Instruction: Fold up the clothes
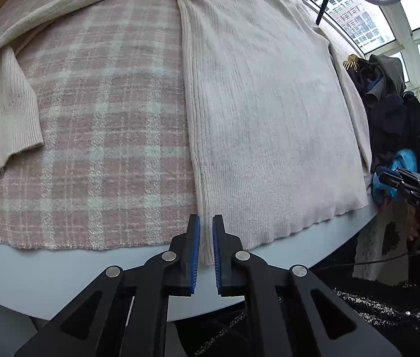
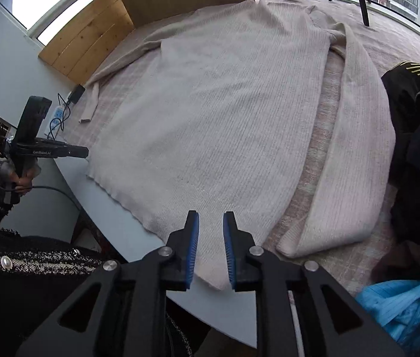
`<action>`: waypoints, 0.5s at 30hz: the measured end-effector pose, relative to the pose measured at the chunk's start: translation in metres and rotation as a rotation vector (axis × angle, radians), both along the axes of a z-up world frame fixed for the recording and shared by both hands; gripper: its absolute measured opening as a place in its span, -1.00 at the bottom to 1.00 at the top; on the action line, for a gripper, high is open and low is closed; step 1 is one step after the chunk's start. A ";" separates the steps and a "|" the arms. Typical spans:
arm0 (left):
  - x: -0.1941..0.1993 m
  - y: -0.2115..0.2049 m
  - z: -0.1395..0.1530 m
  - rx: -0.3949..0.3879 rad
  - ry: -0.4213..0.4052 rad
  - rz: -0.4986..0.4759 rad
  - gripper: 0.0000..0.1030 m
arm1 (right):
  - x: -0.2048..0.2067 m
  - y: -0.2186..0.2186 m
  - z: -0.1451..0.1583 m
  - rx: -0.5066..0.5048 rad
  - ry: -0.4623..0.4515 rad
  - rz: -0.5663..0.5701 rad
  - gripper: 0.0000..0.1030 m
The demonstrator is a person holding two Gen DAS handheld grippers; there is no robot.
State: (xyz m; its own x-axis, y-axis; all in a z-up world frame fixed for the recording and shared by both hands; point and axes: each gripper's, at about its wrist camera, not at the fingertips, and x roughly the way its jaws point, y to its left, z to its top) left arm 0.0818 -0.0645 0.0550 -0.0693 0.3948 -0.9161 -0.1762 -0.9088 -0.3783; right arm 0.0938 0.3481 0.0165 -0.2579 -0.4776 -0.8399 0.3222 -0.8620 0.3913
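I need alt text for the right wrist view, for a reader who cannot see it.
A cream sweater lies flat on a pink checked blanket. The open right gripper is over its hem corner, and dark clothes are piled at the right.

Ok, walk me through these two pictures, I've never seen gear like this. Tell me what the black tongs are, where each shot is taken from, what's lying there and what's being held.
No robot here: a person holds one hand-held gripper in each hand, each with a fisheye camera looking along its two blue-padded fingers. One picture looks along the left hand-held gripper, the other along the right hand-held gripper. A cream knit sweater lies flat on a pink plaid blanket, sleeves spread. A pile of dark clothes sits to the right. Each gripper is open around a bottom corner of the sweater's hem, gripping nothing yet.
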 end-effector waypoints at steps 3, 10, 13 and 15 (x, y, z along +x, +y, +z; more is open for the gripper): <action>-0.032 -0.006 0.017 -0.019 0.072 0.032 -0.86 | -0.041 0.032 0.009 -0.082 0.058 -0.157 -0.44; -0.121 0.011 0.008 -0.021 0.135 0.103 -0.40 | -0.130 0.047 -0.015 -0.057 0.056 -0.281 -0.44; -0.152 0.021 -0.003 -0.015 0.140 0.135 -0.39 | -0.147 0.043 -0.031 -0.022 0.029 -0.287 -0.43; -0.173 0.028 -0.011 -0.011 0.143 0.156 -0.39 | -0.156 0.044 -0.037 -0.012 0.028 -0.297 -0.42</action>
State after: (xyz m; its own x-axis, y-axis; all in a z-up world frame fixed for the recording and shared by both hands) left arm -0.0915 -0.0369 0.0442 -0.2589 0.3590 -0.8967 -0.0839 -0.9332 -0.3494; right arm -0.0621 0.3921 -0.0210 -0.4111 -0.3878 -0.8250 0.0676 -0.9155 0.3967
